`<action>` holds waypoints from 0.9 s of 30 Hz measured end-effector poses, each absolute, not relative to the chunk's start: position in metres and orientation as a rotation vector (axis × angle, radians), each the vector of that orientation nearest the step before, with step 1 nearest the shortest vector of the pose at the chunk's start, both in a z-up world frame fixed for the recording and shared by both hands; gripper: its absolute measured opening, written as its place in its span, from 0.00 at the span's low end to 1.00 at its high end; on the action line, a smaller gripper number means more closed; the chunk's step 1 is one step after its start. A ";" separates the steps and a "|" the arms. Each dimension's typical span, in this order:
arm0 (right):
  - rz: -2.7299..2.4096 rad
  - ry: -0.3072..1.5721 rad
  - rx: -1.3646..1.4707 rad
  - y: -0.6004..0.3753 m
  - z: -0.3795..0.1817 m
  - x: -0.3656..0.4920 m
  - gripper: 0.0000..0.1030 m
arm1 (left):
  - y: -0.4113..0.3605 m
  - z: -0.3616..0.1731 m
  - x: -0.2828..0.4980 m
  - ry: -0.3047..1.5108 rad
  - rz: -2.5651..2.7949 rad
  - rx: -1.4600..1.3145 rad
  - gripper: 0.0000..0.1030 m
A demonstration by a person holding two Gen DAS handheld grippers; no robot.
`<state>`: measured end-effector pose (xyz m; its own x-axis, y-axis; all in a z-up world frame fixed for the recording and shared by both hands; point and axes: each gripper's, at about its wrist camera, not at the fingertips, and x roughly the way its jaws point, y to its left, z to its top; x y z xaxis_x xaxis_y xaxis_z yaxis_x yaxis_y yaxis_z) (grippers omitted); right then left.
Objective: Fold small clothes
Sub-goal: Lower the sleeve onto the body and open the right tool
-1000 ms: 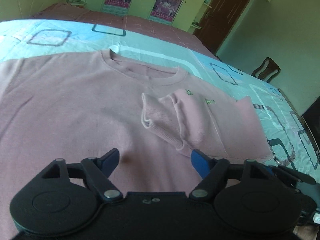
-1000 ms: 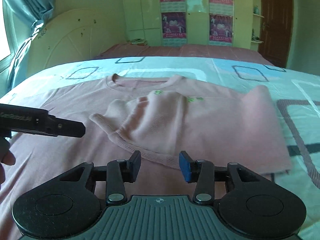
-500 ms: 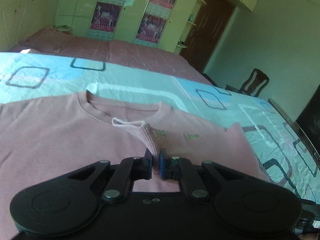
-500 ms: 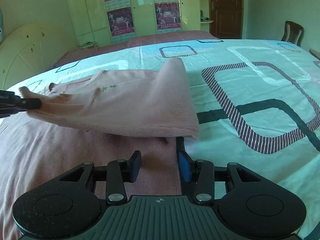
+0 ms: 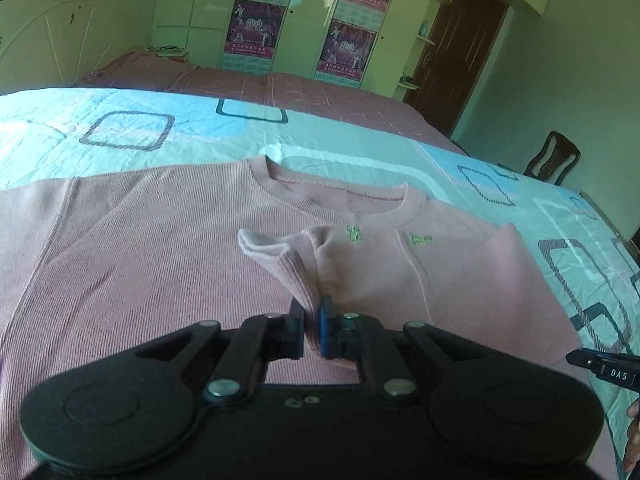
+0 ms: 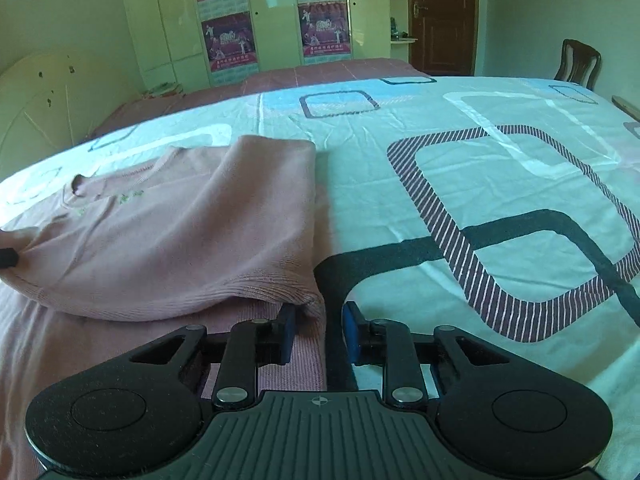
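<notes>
A pink long-sleeved top (image 5: 152, 248) lies flat on the bed, its right side folded inward over the chest. My left gripper (image 5: 311, 330) is shut on the ribbed cuff of the folded sleeve (image 5: 296, 276), lifted slightly. In the right wrist view the folded part (image 6: 192, 240) forms a raised flap. My right gripper (image 6: 318, 330) is open, its fingers on either side of the flap's lower right corner (image 6: 314, 304) at the top's edge. The left gripper's tip (image 6: 7, 258) shows at the far left.
The bed has a light blue sheet with square patterns (image 6: 500, 208) to the right of the top. A wooden chair (image 6: 578, 64) stands beyond the bed's right side. Wardrobes with posters (image 5: 256, 32) and a brown door (image 6: 440, 20) line the far wall.
My left gripper closed on the sleeve cuff and has drawn back, still holding it. My right gripper swung to the top's right edge and moved closer to the folded corner.
</notes>
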<state>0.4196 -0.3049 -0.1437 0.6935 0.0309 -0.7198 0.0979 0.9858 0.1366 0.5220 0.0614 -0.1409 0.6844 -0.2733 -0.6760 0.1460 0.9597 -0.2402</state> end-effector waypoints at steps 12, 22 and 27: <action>0.033 0.799 0.188 -0.313 -0.134 0.413 0.22 | 0.096 -0.154 0.547 0.788 -0.236 -0.308 0.51; 0.072 0.796 0.173 -0.315 -0.130 0.410 0.22 | 0.098 -0.149 0.544 0.679 -0.180 -0.273 0.06; 0.098 0.684 0.272 -0.338 -0.107 0.410 0.22 | 0.110 -0.162 0.547 0.727 -0.174 -0.315 0.34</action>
<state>0.4097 -0.3385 -0.1067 0.7717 0.1784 -0.6104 -0.0009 0.9602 0.2794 0.5473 0.1103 -0.1615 0.7357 -0.2640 -0.6237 0.0474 0.9387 -0.3414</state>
